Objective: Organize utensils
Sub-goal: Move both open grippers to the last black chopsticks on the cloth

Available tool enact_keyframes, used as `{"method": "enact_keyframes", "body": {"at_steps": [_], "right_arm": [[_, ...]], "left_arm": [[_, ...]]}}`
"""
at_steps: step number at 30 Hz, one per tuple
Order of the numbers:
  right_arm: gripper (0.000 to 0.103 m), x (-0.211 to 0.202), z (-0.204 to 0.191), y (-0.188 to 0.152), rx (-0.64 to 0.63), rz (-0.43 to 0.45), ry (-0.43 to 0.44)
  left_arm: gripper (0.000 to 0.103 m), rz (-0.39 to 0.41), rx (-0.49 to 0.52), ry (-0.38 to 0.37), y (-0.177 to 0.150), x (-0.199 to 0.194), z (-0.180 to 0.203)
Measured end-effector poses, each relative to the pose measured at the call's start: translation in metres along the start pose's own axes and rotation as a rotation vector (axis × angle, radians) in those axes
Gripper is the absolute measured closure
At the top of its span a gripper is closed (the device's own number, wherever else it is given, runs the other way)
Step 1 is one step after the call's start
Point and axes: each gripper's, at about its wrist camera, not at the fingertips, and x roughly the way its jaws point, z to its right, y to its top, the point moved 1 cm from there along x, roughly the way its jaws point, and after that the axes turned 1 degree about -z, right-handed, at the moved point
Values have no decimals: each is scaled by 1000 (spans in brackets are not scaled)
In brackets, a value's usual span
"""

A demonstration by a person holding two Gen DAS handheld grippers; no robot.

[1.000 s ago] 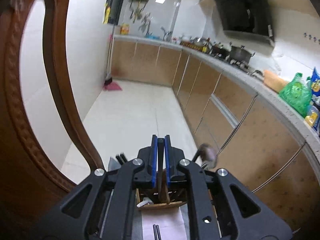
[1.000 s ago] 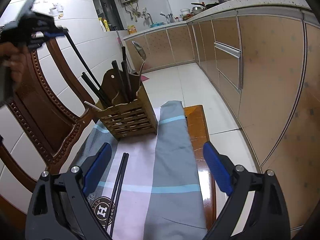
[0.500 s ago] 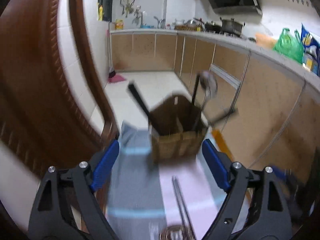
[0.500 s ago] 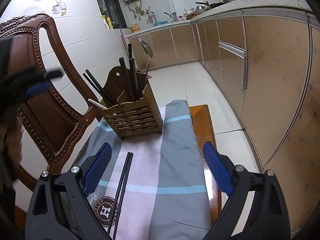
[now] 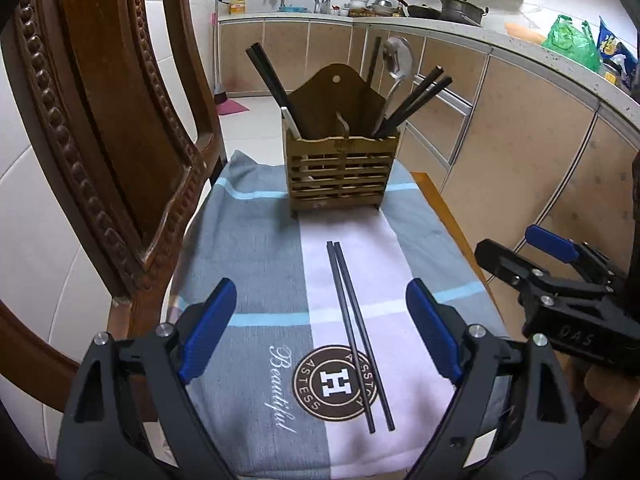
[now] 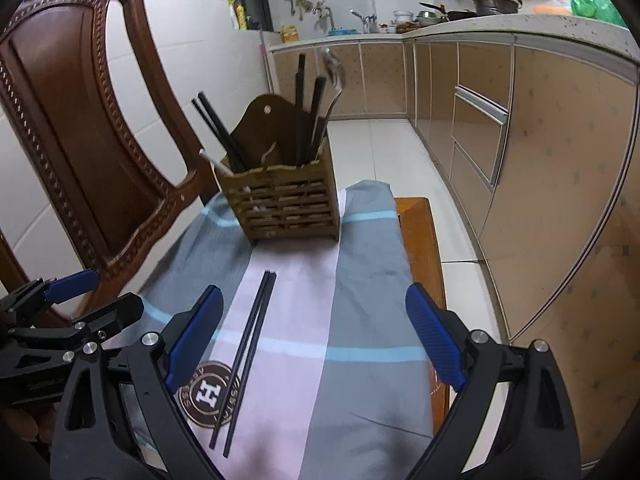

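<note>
A wooden slatted utensil holder (image 5: pixel 342 172) stands at the far end of a striped cloth (image 5: pixel 256 264); it also shows in the right wrist view (image 6: pixel 280 208). It holds several black chopsticks (image 5: pixel 268 74), a metal spoon (image 5: pixel 398 64) and a white utensil (image 5: pixel 291 122). A pair of black chopsticks (image 5: pixel 358 334) lies loose on the cloth, also in the right wrist view (image 6: pixel 250 354). My left gripper (image 5: pixel 320 328) is open and empty, above the near part of the cloth. My right gripper (image 6: pixel 316 336) is open and empty, to the right of the loose pair.
The cloth covers a small wooden stool (image 6: pixel 420 236). A carved wooden chair back (image 5: pixel 104 120) rises on the left. Kitchen cabinets (image 6: pixel 540 168) run along the right, with tiled floor (image 6: pixel 380 148) beyond the stool.
My left gripper, shut on a chopstick over the holder a second ago, has opened and drawn back low over the cloth. The chopstick now stands in the holder. My right gripper has moved slightly.
</note>
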Motion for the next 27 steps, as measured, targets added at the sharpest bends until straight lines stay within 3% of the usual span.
{"method": "enact_keyframes", "body": {"at_steps": [13, 17, 22, 27], "right_arm": [[13, 7, 8, -3, 22, -2, -17], [13, 20, 13, -7, 19, -11, -35], [13, 39, 18, -8, 36, -45, -39], [13, 51, 16, -8, 31, -65, -26]], "left_arm": [[17, -49, -9, -3, 0, 22, 0], [20, -113, -13, 11, -1, 56, 1], [35, -208, -6, 18, -2, 106, 7], [38, -255, -28, 41, 1, 141, 4]]}}
